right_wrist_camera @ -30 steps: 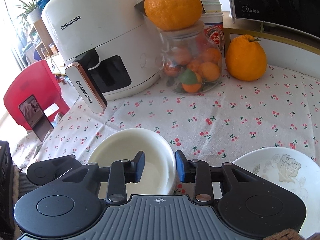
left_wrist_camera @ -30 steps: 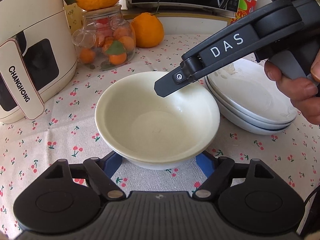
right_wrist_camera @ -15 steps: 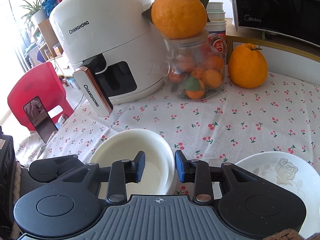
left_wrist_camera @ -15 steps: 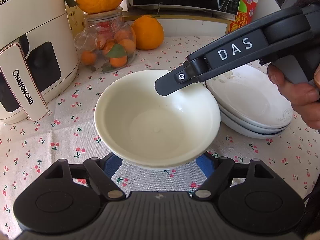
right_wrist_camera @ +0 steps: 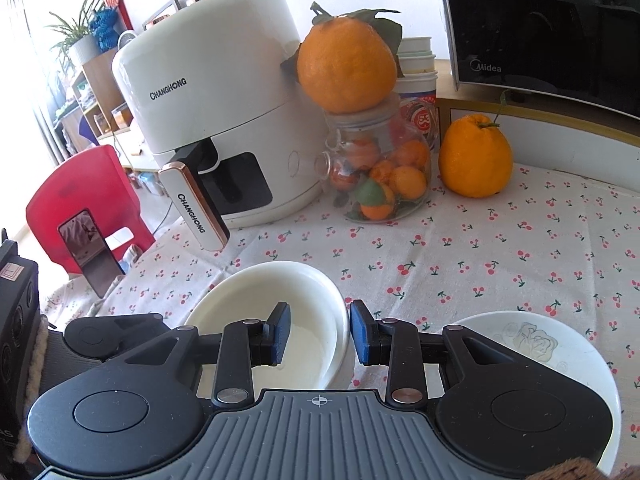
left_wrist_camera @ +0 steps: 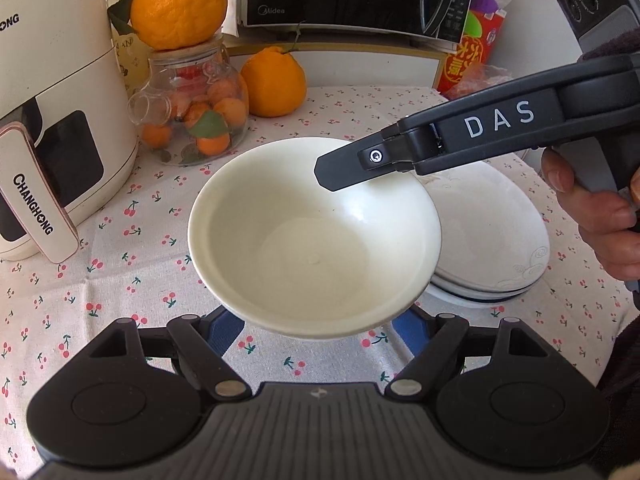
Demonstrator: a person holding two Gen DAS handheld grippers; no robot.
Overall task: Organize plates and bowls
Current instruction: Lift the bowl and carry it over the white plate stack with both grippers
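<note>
The right gripper (right_wrist_camera: 316, 334) straddles the far rim of the white bowl (left_wrist_camera: 316, 240) with pads apart, unclamped, while the left gripper (left_wrist_camera: 316, 326) waits spread wide beneath it (apparently cradling), the bowl just beside the stacked plates (left_wrist_camera: 492, 240) on the bench (left_wrist_camera: 100, 280), likely for stacking.

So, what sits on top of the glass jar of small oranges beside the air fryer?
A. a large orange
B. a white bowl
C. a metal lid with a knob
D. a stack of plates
A: a large orange rests on the mouth of the glass jar, right beside the white air fryer.
</note>
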